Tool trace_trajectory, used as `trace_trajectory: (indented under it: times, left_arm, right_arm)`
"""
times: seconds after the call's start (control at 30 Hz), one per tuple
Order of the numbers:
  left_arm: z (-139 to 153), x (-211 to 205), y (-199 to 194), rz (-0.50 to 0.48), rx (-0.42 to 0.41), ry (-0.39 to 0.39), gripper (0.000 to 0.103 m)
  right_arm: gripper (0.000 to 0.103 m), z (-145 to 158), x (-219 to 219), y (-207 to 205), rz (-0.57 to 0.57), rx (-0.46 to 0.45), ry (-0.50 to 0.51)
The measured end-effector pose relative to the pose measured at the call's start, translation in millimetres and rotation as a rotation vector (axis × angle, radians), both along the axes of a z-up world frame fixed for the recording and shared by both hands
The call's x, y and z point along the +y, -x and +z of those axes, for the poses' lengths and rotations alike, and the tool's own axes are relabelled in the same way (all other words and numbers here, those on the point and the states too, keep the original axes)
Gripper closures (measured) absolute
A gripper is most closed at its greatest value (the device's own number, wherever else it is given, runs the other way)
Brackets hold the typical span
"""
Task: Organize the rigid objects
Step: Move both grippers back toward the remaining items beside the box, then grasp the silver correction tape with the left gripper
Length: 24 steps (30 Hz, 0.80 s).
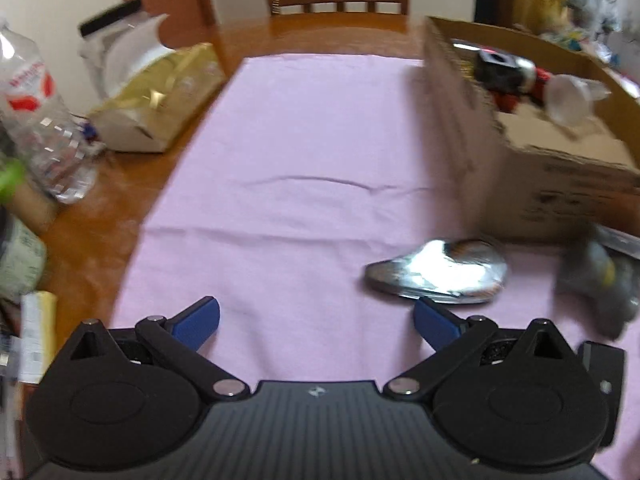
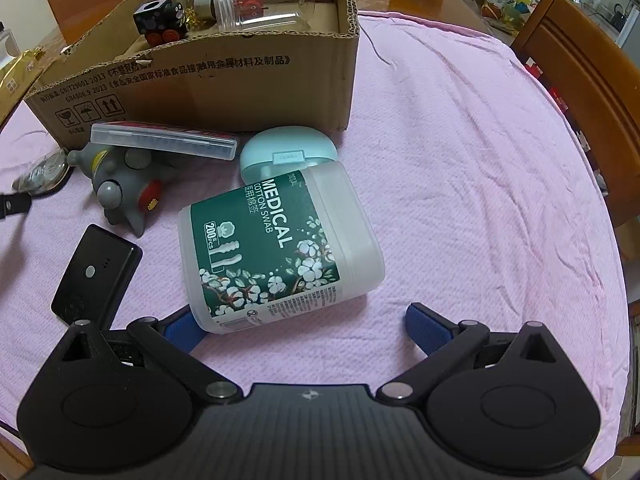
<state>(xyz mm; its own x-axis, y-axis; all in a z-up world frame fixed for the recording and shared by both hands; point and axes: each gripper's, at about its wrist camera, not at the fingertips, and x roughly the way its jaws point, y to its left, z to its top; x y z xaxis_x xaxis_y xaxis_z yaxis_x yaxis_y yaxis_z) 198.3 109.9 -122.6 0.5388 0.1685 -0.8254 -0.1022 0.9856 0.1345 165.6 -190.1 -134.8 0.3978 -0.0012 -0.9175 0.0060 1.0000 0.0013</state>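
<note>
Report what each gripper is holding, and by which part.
Nothing is held. The left gripper is open over bare cloth. The right gripper is open around the swab jar's near end, not closed on it.

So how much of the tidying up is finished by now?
Partly. The cardboard box already holds a toy train and a clear jar. Nothing is in hand: the left gripper and right gripper are both open. Left on the cloth: cotton swab tub, mint case, grey toy, black device, metal spoon.
</note>
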Motion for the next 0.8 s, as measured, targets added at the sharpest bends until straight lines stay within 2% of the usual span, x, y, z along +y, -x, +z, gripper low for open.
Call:
trace_trajectory:
  times: [0.07, 0.2, 0.33, 0.47, 0.7, 0.8]
  left_arm:
    - [4.1, -7.5, 0.9, -0.026, -0.003, -0.029, 0.001]
    - [9.6, -25.1, 8.0, -0.120, -0.043, 0.053, 0.001]
    - [0.0, -34.5, 2.6, -0.112, -0.028, 0.071, 0.001]
    - [-7.8, -37.2, -2.4, -0.087, -0.017, 0.121, 0.001]
    - [-9.3, -45.1, -15.3, -0.076, -0.048, 0.121, 0.002]
    - [-8.2, -47.0, -17.5, -0.068, -0.052, 0.123, 0.006]
  right_arm:
    - [0.000, 0.2, -0.1, 0.2, 0.001, 0.000, 0.000]
    - [0.000, -0.3, 0.3, -1.4, 0.000, -0.006, 0.000]
    - [0.000, -0.6, 0.2, 0.2, 0.004, -0.014, 0.001]
    - [0.000, -0.7, 0.0, 3.2, 0.012, -0.029, 0.001]
    - [0.000, -0.9, 0.0, 7.6, 0.030, -0.046, 0.001]
    - [0.000, -1.2, -0.2, 8.6, 0.044, -0.056, 0.001]
